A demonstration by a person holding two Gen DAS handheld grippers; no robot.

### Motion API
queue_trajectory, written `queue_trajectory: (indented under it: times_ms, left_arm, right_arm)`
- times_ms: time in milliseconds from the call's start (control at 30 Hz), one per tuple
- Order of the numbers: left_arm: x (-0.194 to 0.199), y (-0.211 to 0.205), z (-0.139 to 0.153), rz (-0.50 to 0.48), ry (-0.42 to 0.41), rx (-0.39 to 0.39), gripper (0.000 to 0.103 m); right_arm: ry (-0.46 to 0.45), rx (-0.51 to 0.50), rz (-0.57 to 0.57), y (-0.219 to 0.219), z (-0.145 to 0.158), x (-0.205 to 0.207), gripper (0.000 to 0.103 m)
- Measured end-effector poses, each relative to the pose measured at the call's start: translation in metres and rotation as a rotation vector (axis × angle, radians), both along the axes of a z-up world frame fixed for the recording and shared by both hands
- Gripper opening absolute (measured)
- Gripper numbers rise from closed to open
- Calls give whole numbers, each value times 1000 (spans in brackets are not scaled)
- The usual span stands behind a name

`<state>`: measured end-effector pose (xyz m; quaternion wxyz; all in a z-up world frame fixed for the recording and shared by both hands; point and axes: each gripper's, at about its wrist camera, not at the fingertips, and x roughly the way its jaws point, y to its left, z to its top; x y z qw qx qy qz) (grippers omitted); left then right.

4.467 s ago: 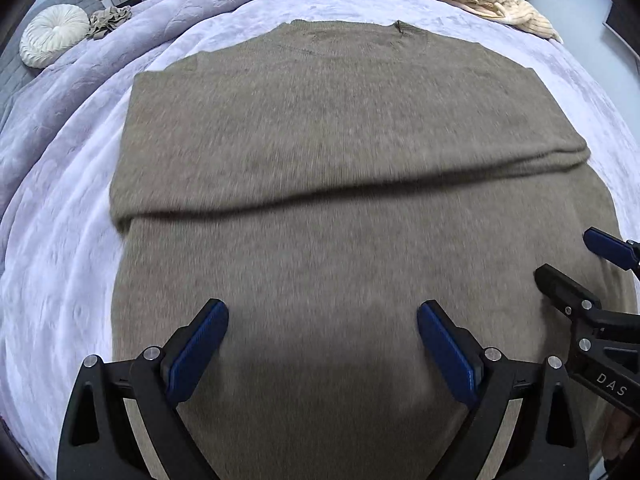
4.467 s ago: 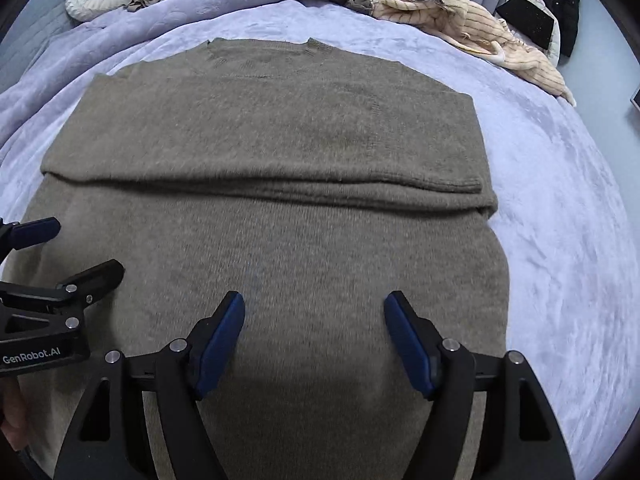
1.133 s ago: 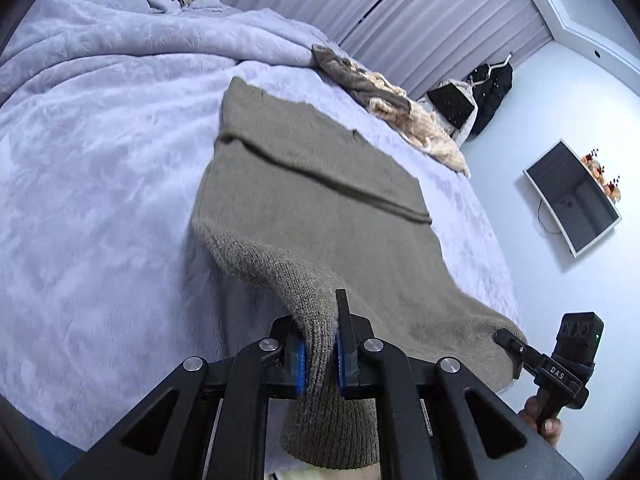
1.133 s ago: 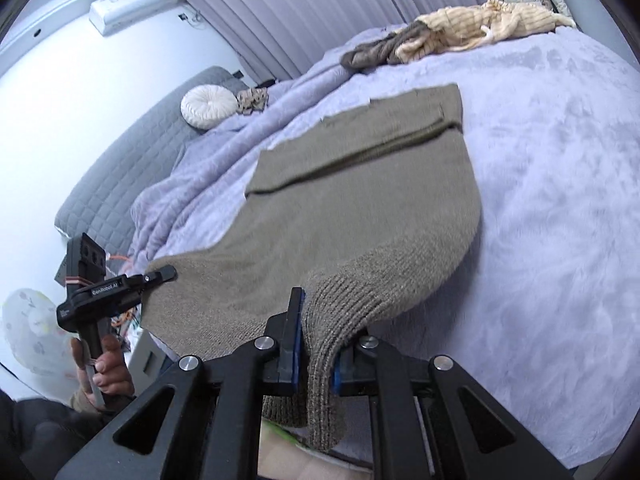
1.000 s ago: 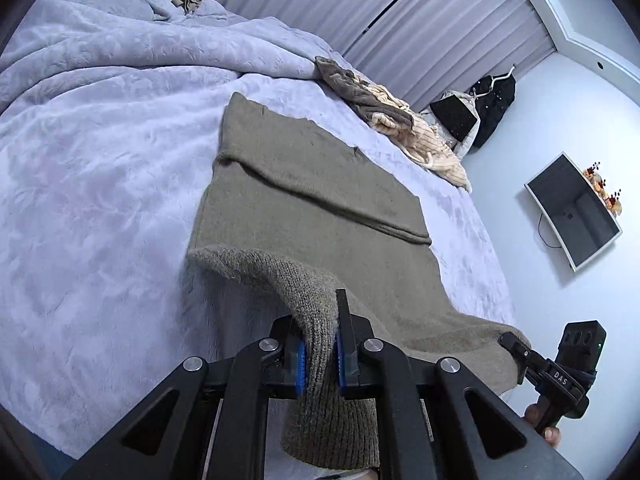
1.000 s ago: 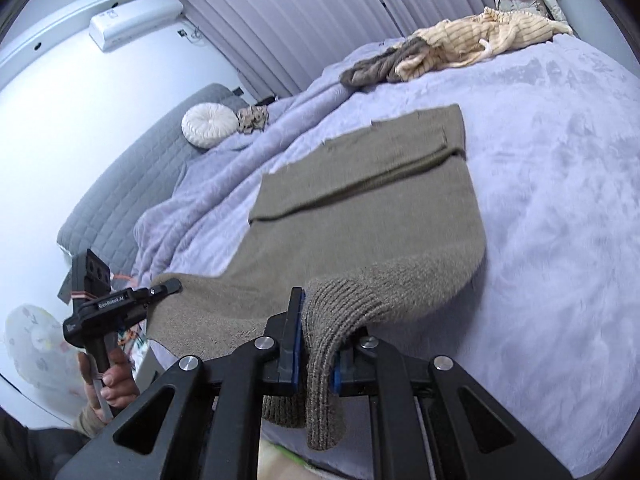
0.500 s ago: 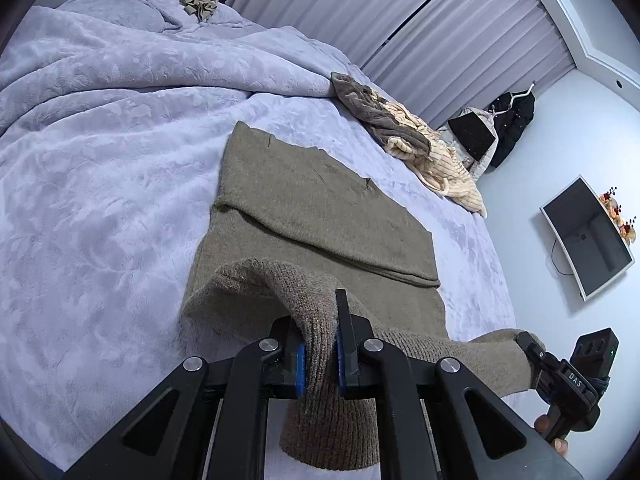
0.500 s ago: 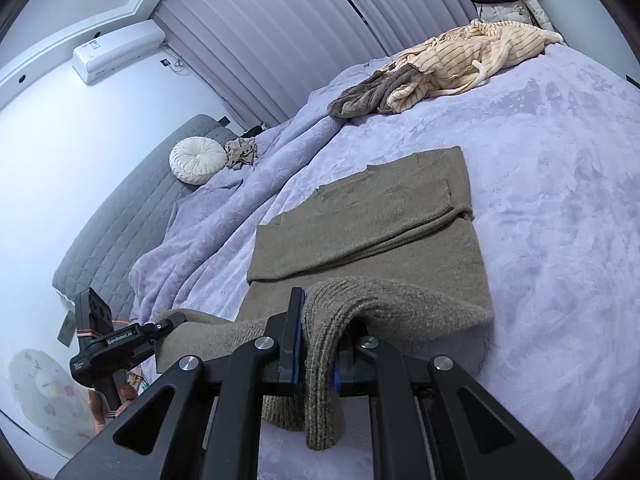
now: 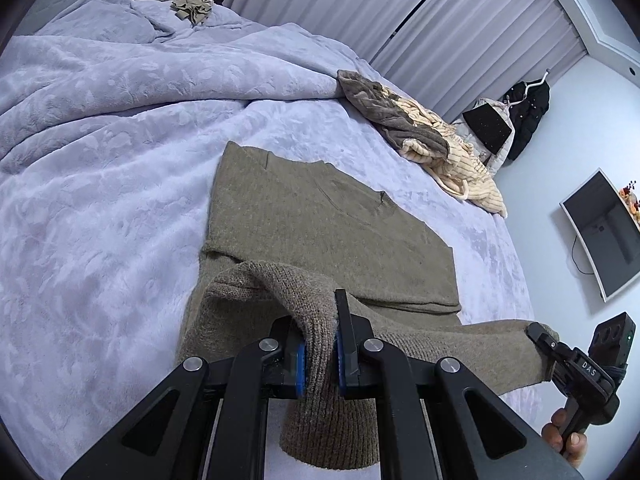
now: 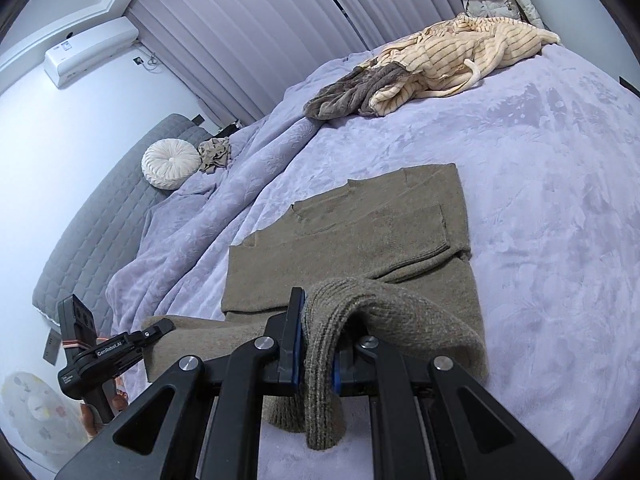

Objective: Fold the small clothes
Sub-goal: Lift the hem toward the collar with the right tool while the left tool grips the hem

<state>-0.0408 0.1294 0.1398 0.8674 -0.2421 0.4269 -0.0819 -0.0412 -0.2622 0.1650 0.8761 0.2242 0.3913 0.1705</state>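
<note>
An olive-brown knit sweater point(image 9: 320, 224) lies on the lavender bed cover, its sleeves folded across the chest. My left gripper point(image 9: 319, 354) is shut on the ribbed bottom hem at its left corner and holds it raised above the sweater's lower part. My right gripper point(image 10: 316, 354) is shut on the hem's right corner of the sweater point(image 10: 360, 240) and holds it raised too. The hem hangs stretched between both grippers. The right gripper also shows in the left wrist view point(image 9: 540, 334), and the left gripper in the right wrist view point(image 10: 160, 326).
A pile of beige striped and grey-brown clothes point(image 9: 432, 136) lies at the far side of the bed point(image 9: 100, 160). A round white cushion point(image 10: 170, 163) and a small crumpled cloth point(image 10: 215, 153) sit by the grey headboard. A wall screen point(image 9: 604, 232) hangs at right.
Both grippers, earlier open over the flat sweater, closed on the bottom hem, lifted it and carried it forward over the sweater toward the collar. The lifted fold now covers more of the lower body.
</note>
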Motion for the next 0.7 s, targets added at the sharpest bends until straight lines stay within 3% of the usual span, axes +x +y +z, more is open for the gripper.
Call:
queue_trajectory:
  times_ms: [700]
  left_arm:
    - [94, -8, -11, 19, 49, 52, 12]
  right_arm:
    - [57, -20, -35, 8, -12, 99, 12]
